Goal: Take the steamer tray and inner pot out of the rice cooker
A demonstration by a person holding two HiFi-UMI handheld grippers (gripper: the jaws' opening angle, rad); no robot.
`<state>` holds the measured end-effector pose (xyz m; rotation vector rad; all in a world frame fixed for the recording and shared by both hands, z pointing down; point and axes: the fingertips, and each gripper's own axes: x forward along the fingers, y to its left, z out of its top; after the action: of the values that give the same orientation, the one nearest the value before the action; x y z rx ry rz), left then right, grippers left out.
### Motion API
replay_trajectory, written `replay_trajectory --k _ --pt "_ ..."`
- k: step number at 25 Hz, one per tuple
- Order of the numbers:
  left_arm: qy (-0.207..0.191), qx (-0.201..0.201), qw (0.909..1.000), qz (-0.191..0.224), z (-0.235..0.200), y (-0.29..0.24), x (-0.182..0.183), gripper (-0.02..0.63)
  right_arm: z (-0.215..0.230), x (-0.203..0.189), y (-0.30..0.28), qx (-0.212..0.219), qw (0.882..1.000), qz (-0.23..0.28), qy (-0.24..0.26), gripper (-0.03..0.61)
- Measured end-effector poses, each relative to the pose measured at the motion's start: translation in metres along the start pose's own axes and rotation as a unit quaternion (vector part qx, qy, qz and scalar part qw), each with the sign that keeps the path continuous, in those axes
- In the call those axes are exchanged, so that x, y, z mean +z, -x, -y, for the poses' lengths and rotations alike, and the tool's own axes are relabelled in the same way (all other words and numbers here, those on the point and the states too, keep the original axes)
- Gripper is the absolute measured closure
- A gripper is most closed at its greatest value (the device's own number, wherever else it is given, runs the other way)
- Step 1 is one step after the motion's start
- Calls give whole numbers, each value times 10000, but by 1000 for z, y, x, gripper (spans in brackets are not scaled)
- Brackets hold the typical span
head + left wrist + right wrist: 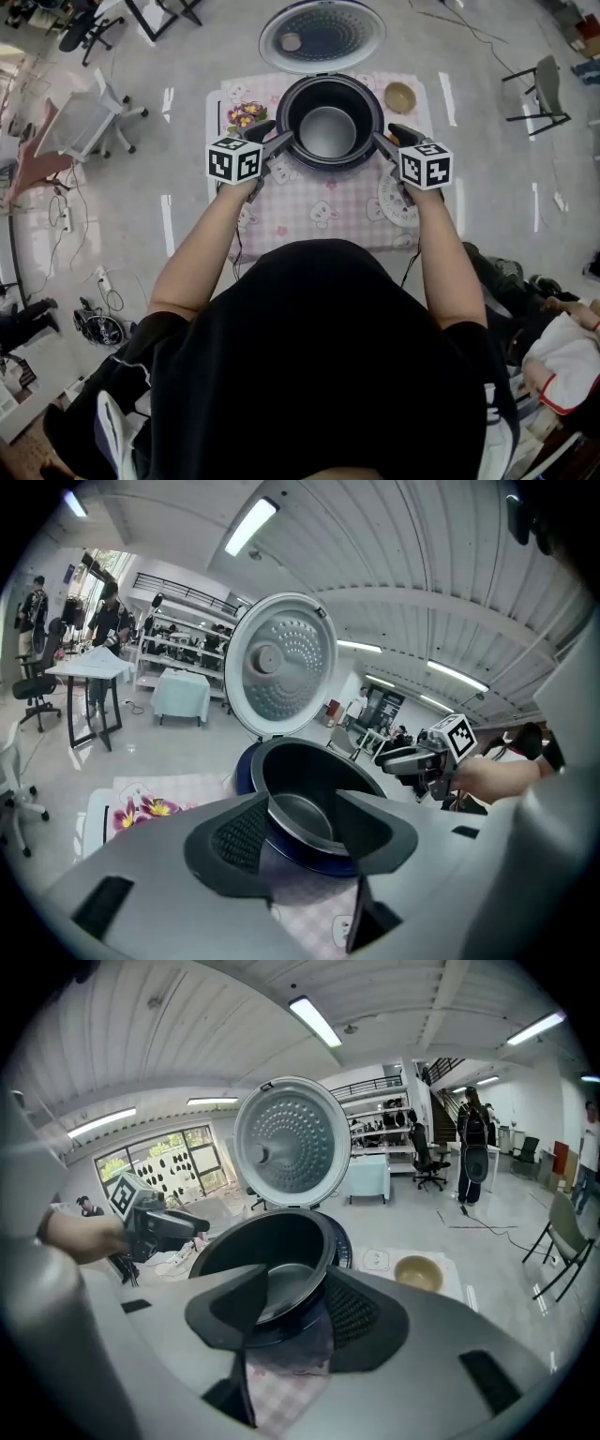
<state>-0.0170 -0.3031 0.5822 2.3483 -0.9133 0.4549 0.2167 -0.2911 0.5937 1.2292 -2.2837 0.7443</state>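
Forearms nearest the lens are held out sym. over the pink-checked tabletop [300,223], w/ the left tool [279,142] and right tool [382,141] set at opp. sides of the rice cooker [329,165], prob. so the inner pot [328,131] can be lifted level. Both tools' jaws are seen apart w/ nothing gripped, the pot's rim only lined up in each gap. Said pot is seated in the cooker below the raised lid [322,36]: dark walls, dull grey base, thin rim proud of the navy body; no steamer tray is seen inside.
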Motion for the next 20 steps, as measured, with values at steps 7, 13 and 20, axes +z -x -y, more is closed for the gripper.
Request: replay_trajectory --k 7,13,20 --pt "5 192 9997 -166 -19 -29 2 373 5 -4 -29 75 9997 -139 -192 362" --pt "116 263 9992 -279 -23 -43 -3 373 11 -7 -39 39 9995 -152 -272 360" --pt "624 490 9967 -162 -30 -46 4 392 7 -8 -47 130 9975 -85 -694 364"
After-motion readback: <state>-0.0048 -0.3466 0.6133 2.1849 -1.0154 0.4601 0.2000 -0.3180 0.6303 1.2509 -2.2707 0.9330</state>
